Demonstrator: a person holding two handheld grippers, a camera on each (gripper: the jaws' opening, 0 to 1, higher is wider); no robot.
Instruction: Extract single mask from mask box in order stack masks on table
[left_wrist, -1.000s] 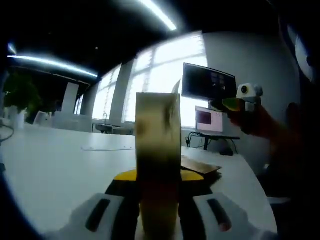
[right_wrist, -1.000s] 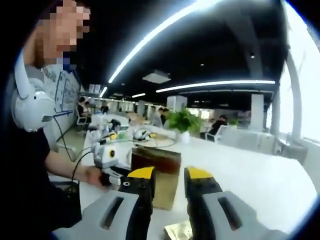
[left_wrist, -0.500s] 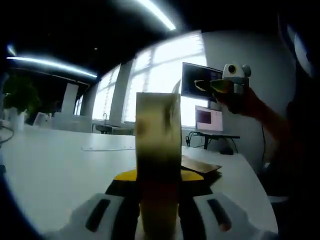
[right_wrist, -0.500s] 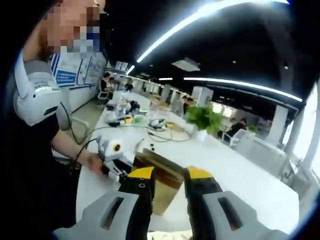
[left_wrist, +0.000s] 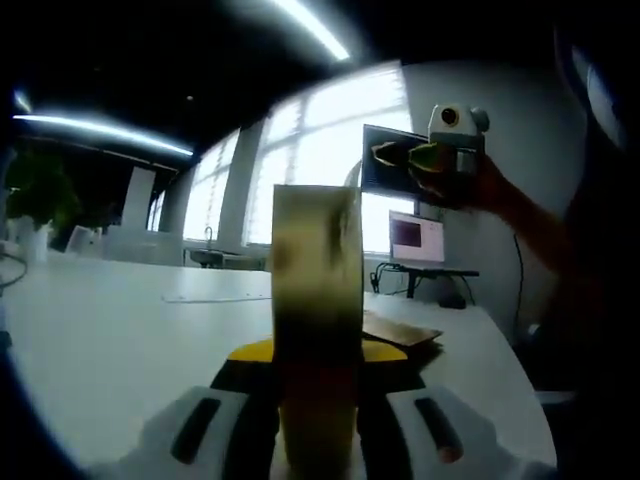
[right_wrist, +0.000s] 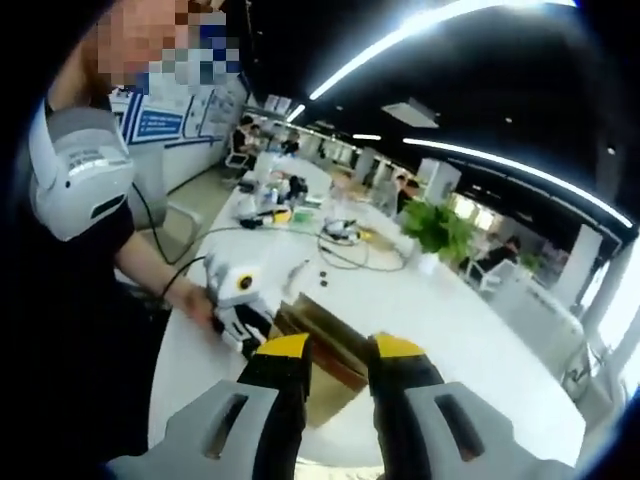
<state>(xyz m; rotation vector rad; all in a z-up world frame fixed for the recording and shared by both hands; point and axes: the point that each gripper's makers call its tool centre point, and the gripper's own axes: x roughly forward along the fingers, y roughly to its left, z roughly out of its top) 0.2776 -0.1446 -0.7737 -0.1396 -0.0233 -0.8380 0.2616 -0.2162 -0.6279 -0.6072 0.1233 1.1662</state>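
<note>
Gold-brown mask box (left_wrist: 316, 330) stays clamped between the left gripper (left_wrist: 318, 375) jaws, while the right gripper (right_wrist: 340, 372) — jaws parted, empty — has lifted well above it, over the white table (left_wrist: 120, 330), no mask drawn out.

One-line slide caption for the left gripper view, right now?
Left gripper clamps the upright mask box on the white table; right gripper raised beyond.
</note>
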